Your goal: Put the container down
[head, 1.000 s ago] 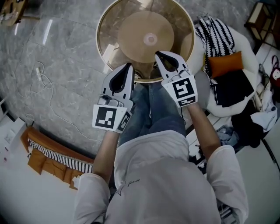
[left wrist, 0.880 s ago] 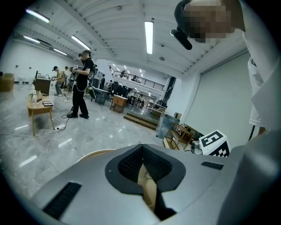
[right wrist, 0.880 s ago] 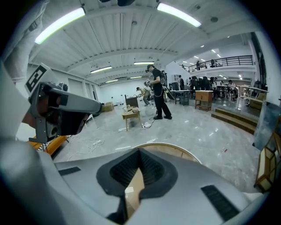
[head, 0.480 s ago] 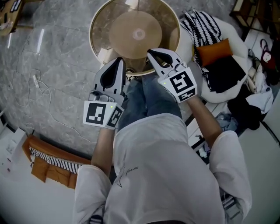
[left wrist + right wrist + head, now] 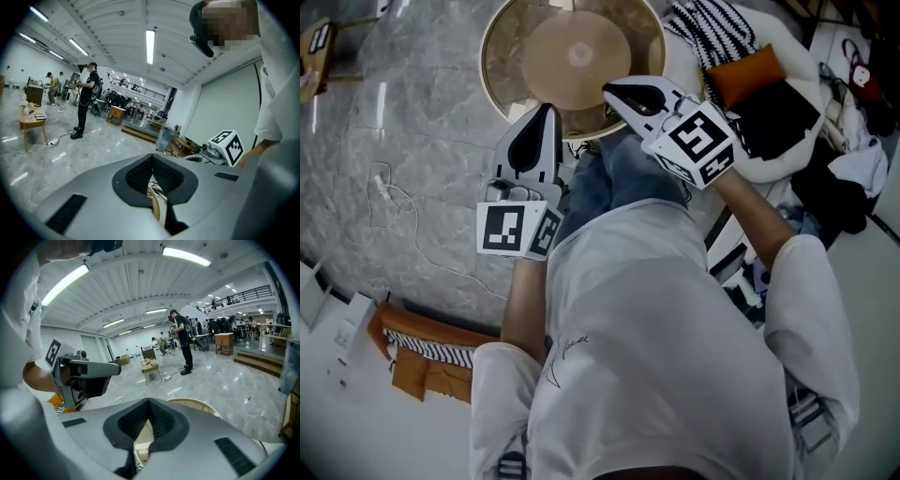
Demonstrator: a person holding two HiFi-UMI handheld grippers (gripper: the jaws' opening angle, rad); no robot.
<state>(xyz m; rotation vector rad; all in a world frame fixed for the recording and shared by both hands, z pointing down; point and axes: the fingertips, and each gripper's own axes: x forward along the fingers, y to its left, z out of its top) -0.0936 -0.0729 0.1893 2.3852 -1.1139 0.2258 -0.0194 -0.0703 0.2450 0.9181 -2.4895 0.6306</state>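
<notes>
Both grippers are held in front of the person's body, above the knees and pointing forward and somewhat down. The left gripper [image 5: 547, 112] is seen with its fingers [image 5: 140, 174] brought together to a point. Nothing is clamped between them; only floor and a strip of striped fabric show through the hollow behind the tips. The right gripper [image 5: 609, 91] is likewise closed and empty, as its own view [image 5: 149, 401] shows.

No container can be made out with certainty in any view, and none is carried. What lies ahead is a round, gold-rimmed glass surface [image 5: 504, 80] with a pale disc beneath it. Its near rim is also caught just past the right fingertips in the right gripper view [image 5: 199, 405]. Whether the container rests there, out of sight below the fingers, cannot be told. It is judged that the setting-down is finished, or is not in hand at this moment.

The relation that counts is as follows:
- The surface lies forward of and below both sets of fingertips.
- The right tips are drawn over its near edge in the head view.
- The left tips sit just beside the near-left part of that edge.
- The right hand is therefore judged the nearer.
- Being round, the surface offers no long axis to align with.
</notes>
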